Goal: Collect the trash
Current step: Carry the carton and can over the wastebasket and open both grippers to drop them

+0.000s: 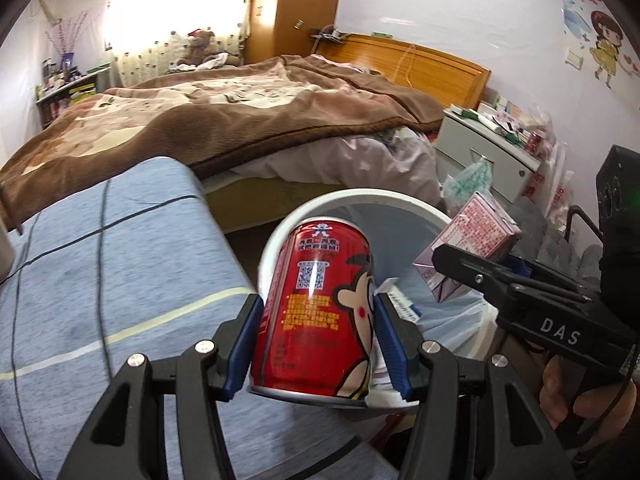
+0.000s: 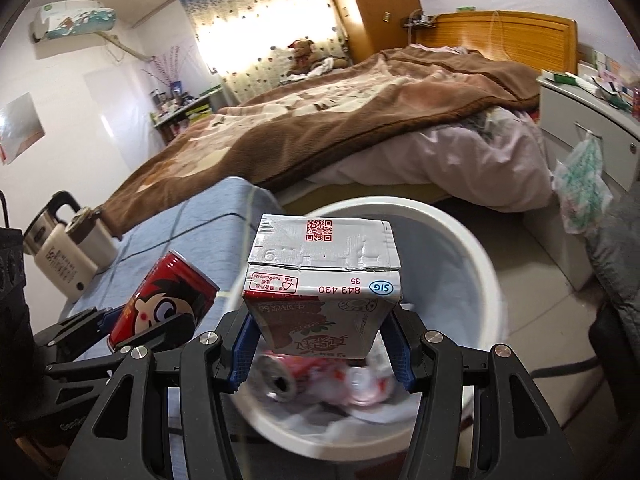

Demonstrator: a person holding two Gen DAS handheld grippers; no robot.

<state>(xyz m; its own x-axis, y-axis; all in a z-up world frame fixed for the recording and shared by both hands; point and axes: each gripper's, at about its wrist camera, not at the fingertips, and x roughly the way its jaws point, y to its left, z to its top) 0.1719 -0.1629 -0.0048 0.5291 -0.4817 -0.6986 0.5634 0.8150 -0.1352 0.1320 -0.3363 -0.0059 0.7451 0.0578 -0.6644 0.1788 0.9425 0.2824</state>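
while both grippers hold trash, kettle (image 2: pixel 68 248) stands beside bin (image 2: pixel 486 264).

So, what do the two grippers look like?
Both are black, with slotted linkage arms, round silver bolts and blue ribbed pads. The left gripper and the right gripper look alike. The right one's side bears white letters "DAS", and a thin black cable hangs beside its handle.

A bedroom: a wooden-headboard bed (image 2: pixel 504 36) under a brown blanket (image 2: pixel 320 120), a sunlit patterned curtain (image 2: pixel 264 32), a tall wooden wardrobe (image 1: pixel 296 4), white walls (image 1: pixel 440 0), a pale tiled floor (image 2: pixel 552 320)
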